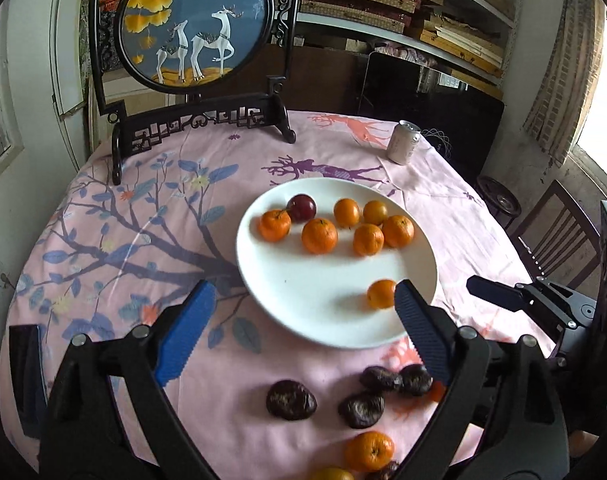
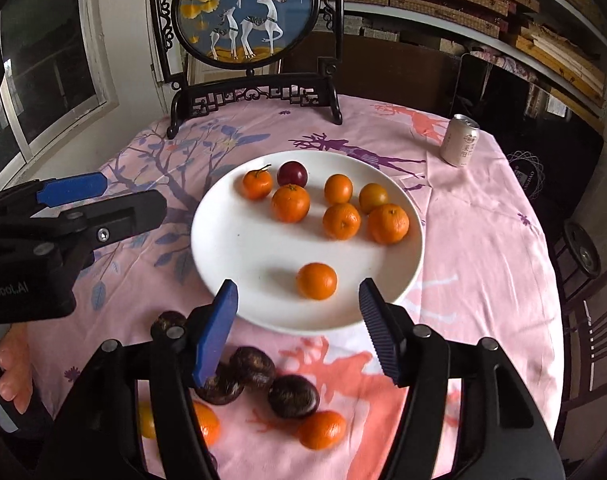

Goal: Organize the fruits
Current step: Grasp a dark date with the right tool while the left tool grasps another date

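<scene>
Pink tablecloth, white plate at centre. Eight fruits on plate, lone orange nearest; more loose in front. Right gripper and left gripper spread wide, empty. Mid-sorting, probably; next: grasp loose orange.

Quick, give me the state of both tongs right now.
Left tongs: open, holding nothing, above the near edge of the white plate.
Right tongs: open, holding nothing; a lone orange lies beyond the tips.

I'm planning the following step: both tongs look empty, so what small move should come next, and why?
Probably lower the open right tongs toward the loose orange tangerine on the pink patterned tablecloth; it lies off the round white plate, where the other tangerines sit.
</scene>
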Demonstrator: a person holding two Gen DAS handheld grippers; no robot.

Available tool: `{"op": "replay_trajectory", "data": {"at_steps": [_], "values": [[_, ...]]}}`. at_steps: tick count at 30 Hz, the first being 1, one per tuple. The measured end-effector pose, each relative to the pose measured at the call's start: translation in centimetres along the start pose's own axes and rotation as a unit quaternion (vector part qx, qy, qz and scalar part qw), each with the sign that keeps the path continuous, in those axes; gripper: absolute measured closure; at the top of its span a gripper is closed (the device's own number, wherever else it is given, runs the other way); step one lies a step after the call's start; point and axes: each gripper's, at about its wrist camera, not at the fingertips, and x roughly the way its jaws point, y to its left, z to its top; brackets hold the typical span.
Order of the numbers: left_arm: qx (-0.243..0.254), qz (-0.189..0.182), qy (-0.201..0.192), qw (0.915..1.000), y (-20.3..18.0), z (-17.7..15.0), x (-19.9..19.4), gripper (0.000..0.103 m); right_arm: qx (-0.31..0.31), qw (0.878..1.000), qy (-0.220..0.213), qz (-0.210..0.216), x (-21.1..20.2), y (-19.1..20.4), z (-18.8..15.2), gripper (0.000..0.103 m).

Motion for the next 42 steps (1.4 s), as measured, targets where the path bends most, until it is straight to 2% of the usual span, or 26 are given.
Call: {"op": "replay_trajectory", "data": {"at_steps": [3,7,13,16,19,22,25,29,30,33,36,39,42], "values": [[-0.006,-0.001,0.003,1.0,0.4,-2.7,-1.4,0.01,0.013,1.0,-0.01,-0.016,-1.9,0.6,-2.9,0.04],[-0.024,-0.01,0.02,0.9995,1.1,-5.5,-2.4,0.01,0.054,0.998,-0.008,-0.01,-3.6,0.2,-5.6,0.04],[-0.026,0.002,0.022,0.9994,1.3,-7.8,-3.5,0.01,0.077,0.997,-0.006,-0.017,-5.1,-0.1,-7.2,0.04],[-0.027,0.007,0.025,0.9993,1.6,-8.5,-3.9,0.01,0.076,0.997,-0.002,-0.008,-5.4,0.5,-8.0,0.04],[-0.029,0.019,0.025,0.9991,2.3,-8.9,-4.1,0.01,0.052,0.998,0.023,0.022,-4.9,2.4,-9.3,0.04],[-0.04,0.025,0.026,0.9985,3.2,-9.4,-4.4,0.01,0.025,0.996,0.068,0.059,-3.1,4.6,-11.1,0.04],[-0.047,0.03,0.03,0.998,3.8,-9.7,-4.4,0.01,0.014,0.993,0.101,0.066,-1.3,6.0,-12.4,0.04],[-0.049,0.04,0.033,0.9975,4.3,-9.9,-4.3,0.01,0.015,0.992,0.103,0.073,0.0,6.2,-12.9,0.04],[-0.049,0.041,0.035,0.9973,4.3,-9.9,-4.2,0.01,0.014,0.991,0.108,0.078,0.3,6.4,-13.1,0.042],[-0.044,0.049,0.042,0.9969,4.2,-10.1,-3.5,0.01,-0.011,0.992,0.103,0.065,0.5,7.3,-13.4,0.063],[-0.04,0.06,0.051,0.9961,3.8,-10.0,-2.1,0.01,0.013,0.992,0.099,0.079,0.2,6.4,-13.2,0.063],[-0.032,0.073,0.066,0.9946,3.2,-9.9,0.2,0.01,0.035,0.994,0.088,0.059,-0.4,4.7,-12.9,0.063],[-0.025,0.067,0.094,0.993,2.6,-10.1,2.6,0.01,0.06,0.993,0.081,0.055,-1.0,3.0,-12.7,0.063]]}}
